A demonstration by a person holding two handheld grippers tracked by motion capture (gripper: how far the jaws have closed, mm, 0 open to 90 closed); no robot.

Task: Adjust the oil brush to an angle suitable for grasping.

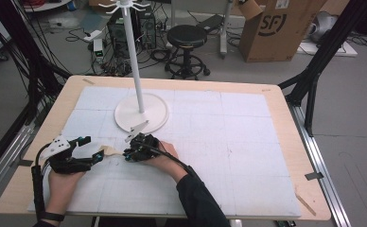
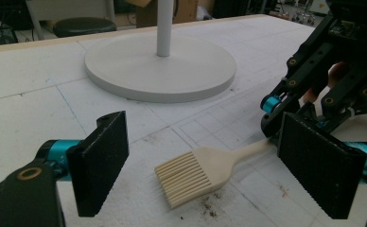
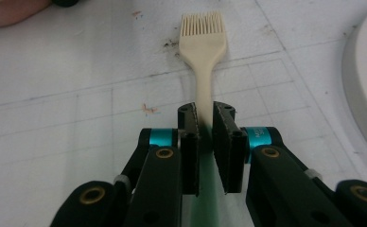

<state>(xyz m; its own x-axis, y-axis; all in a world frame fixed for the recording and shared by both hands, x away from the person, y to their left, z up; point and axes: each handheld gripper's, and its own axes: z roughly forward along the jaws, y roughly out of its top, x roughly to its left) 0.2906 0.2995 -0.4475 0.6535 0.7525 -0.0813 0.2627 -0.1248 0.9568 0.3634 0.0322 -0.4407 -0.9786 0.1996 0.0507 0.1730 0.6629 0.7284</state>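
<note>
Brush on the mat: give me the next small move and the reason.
Probably lift the brush slightly with the right tool. Its jaws are shut on the handle while the bristle head rests on the white mat, between the left tool's open jaws.

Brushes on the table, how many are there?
1. The brush lies on the white table in front of the round stand. Its handle is pinched by the right gripper, and its bristles sit between the open jaws of the left gripper. None looks hidden.
</note>
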